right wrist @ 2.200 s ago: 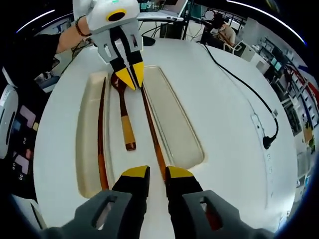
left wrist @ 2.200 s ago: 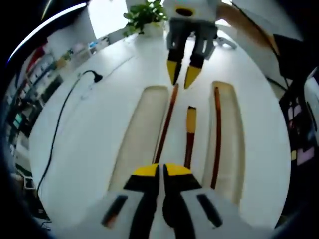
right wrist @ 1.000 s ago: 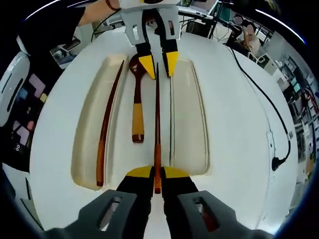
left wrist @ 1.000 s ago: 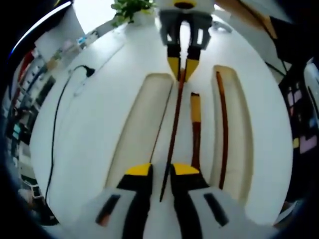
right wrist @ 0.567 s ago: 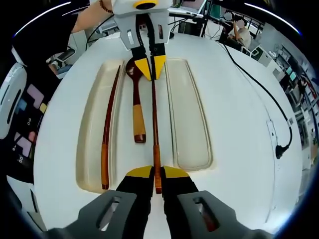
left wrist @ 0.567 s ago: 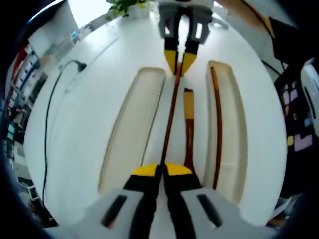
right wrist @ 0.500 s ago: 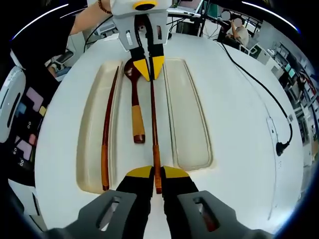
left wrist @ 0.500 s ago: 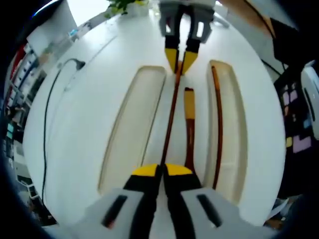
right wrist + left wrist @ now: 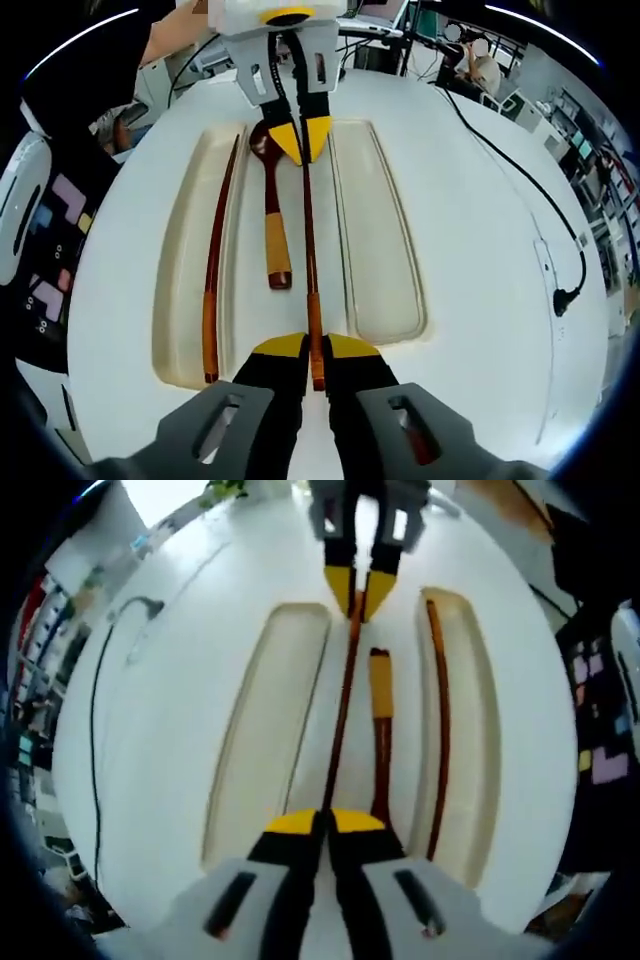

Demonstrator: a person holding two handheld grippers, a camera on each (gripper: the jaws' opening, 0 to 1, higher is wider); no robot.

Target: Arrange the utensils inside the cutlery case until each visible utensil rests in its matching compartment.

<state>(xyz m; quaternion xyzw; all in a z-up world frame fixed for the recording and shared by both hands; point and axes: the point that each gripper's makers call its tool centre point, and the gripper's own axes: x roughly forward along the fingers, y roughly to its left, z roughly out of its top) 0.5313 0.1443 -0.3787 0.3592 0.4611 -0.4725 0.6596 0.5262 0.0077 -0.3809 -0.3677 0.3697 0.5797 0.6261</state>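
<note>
fingers of both grippers are pinched on the same loose chopstick [image 9: 308, 250]: the right gripper [image 9: 305, 347] grips its thicker end, and the left gripper [image 9: 297, 138] grips the thin tip at the far end, next to the spoon's bowl. seen from the left gripper view, the left gripper [image 9: 323, 822] is clamped on its end while the right gripper [image 9: 360, 581] holds the other.

the chopstick lies along the ridge between the spoon [image 9: 270, 215] and the vacant long compartment [image 9: 375, 235] of the cutlery case [image 9: 178, 300]; whether it is raised off the ridge or resting on it, i cannot tell. the step in hand looks like carrying it sideways into that vacant slot. to do it well, both ends should travel together and level, so the stick stays parallel to the slot and does not twist or bow in the two grips, and it should be lowered to the floor of the slot before the jaws let go.

a second chopstick [image 9: 217, 265] already lies in the other long compartment, and the spoon sits in the middle one, just beside the path, so a drifting tip could nudge it. on the white table [image 9: 480, 300] a black cable with a plug [image 9: 566, 296] lies well apart from the case, not in the way.
</note>
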